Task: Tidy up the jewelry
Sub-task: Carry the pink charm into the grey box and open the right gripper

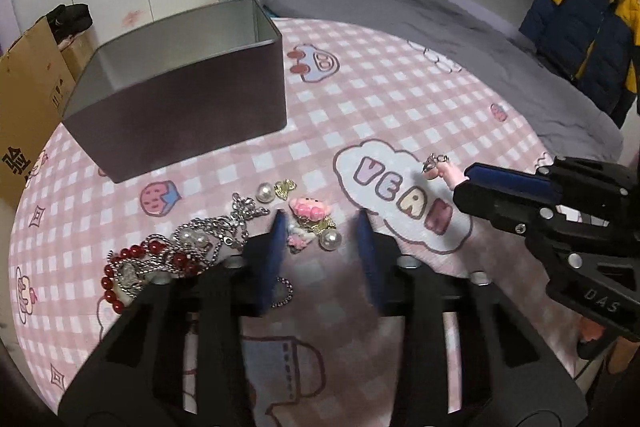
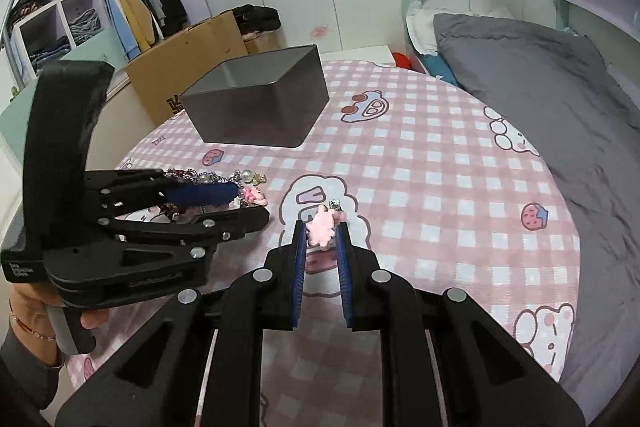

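A dark open metal box (image 1: 180,95) stands on the pink checked cloth; it also shows in the right wrist view (image 2: 260,107). A jewelry pile lies in front of it: red bead bracelet (image 1: 120,275), silver chains (image 1: 216,231), pearls (image 1: 265,191), a pink charm (image 1: 308,207). My left gripper (image 1: 322,231) is open, its fingertips either side of small charms and a pearl (image 1: 330,239). My right gripper (image 2: 321,233) is shut on a pink hand-shaped ring holder (image 2: 320,225) with a silver ring (image 2: 334,203) on top, seen also in the left wrist view (image 1: 438,165).
A cardboard box (image 2: 188,67) stands past the table's far left edge. A grey bed (image 2: 540,99) lies to the right. A wardrobe with clothes (image 2: 120,7) is at the back left. A yellow and navy jacket (image 1: 588,27) hangs at the right.
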Action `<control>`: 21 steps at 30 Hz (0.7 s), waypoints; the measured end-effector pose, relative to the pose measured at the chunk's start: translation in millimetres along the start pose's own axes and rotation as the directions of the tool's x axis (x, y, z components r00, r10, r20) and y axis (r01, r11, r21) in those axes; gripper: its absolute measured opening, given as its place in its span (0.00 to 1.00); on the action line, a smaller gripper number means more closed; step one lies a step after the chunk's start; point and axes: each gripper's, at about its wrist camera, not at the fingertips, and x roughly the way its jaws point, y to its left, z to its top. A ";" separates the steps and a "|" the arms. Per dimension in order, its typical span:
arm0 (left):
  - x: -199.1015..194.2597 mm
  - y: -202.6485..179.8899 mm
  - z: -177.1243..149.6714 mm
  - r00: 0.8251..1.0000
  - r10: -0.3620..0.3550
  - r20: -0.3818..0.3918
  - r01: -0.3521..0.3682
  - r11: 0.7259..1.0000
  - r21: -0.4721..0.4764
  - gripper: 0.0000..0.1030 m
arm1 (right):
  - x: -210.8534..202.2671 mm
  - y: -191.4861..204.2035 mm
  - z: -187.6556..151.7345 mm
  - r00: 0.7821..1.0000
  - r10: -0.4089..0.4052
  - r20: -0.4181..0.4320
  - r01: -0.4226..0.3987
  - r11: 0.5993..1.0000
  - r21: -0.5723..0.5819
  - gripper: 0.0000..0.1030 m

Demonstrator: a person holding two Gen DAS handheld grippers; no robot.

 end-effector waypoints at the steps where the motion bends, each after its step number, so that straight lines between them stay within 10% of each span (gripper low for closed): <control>1: 0.5 -1.8 -0.3 1.000 0.010 0.004 -0.010 1.000 0.014 0.25 | 0.6 -0.2 0.3 1.000 0.005 -0.001 -0.005 1.000 0.001 0.13; 21: -71.9 56.6 18.5 0.964 -0.221 0.148 0.241 0.962 -0.131 0.14 | -13.0 37.5 38.4 0.995 0.081 0.050 -0.078 0.996 -0.046 0.13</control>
